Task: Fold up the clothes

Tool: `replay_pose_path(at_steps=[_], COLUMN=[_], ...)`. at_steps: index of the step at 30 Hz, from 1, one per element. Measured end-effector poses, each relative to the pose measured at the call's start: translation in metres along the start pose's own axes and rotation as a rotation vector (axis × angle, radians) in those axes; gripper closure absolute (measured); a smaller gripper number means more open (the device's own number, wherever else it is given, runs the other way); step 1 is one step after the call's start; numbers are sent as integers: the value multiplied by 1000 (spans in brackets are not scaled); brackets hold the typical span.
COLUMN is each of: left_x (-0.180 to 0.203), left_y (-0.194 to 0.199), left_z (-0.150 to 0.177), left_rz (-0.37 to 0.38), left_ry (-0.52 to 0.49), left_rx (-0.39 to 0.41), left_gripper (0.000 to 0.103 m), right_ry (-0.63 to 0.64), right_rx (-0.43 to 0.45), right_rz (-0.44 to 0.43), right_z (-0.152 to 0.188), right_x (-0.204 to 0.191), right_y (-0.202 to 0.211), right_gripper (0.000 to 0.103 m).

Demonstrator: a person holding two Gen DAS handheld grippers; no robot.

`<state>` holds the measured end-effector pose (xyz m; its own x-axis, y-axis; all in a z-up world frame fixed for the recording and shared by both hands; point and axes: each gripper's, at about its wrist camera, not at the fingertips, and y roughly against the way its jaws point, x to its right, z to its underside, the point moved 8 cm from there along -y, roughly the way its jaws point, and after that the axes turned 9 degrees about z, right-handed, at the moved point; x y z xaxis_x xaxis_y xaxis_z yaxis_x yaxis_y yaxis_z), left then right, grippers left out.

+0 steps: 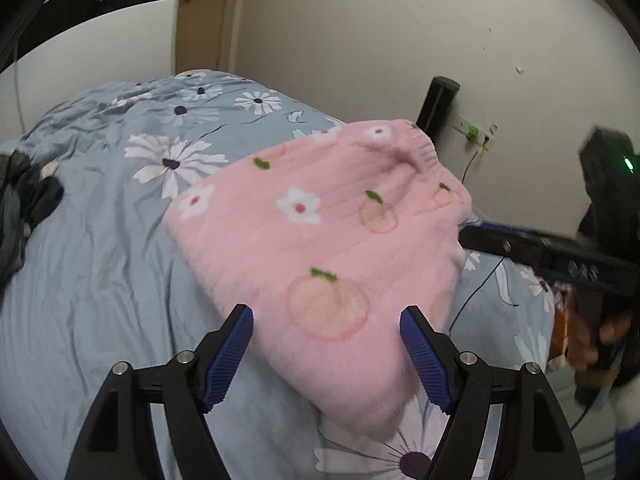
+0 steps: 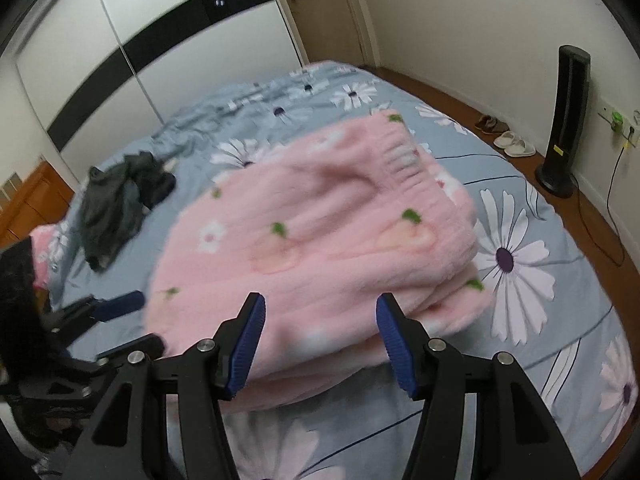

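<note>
A folded pink fleece garment (image 1: 320, 232) with peach and daisy prints lies on the blue floral bedsheet (image 1: 100, 280). My left gripper (image 1: 328, 336) hovers over its near corner, its blue pads spread wide and not touching the cloth. In the right wrist view the same garment (image 2: 320, 240) shows stacked layers along its near edge. My right gripper (image 2: 320, 324) stands open just above that edge, with nothing pinched. Each gripper shows in the other's view: the right gripper (image 1: 480, 240) at the garment's right side, the left gripper (image 2: 144, 320) at its left side.
A crumpled dark garment (image 2: 120, 208) lies farther back on the bed. A black tower fan (image 2: 568, 120), shoes (image 2: 504, 136) and a trailing cable stand on the wooden floor by the wall. A sliding wardrobe (image 2: 160, 40) is behind the bed.
</note>
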<state>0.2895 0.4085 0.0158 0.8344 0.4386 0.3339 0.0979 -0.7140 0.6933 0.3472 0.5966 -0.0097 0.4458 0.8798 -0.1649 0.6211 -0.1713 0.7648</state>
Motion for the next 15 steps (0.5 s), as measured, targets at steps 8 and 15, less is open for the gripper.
replay_pose_path(at_steps=[8,15], left_x=[-1,1], left_y=[17,24], left_z=[60,76], left_rz=[8,-9], left_ry=[113,188], left_rx=[-51,-2], left_gripper=[17,6], right_ry=[1,-6], right_rx=[-66,-83], right_rz=[30,109], right_z=[65,89], right_x=[-28,-33], right_y=[7,9], right_gripper=[44,43])
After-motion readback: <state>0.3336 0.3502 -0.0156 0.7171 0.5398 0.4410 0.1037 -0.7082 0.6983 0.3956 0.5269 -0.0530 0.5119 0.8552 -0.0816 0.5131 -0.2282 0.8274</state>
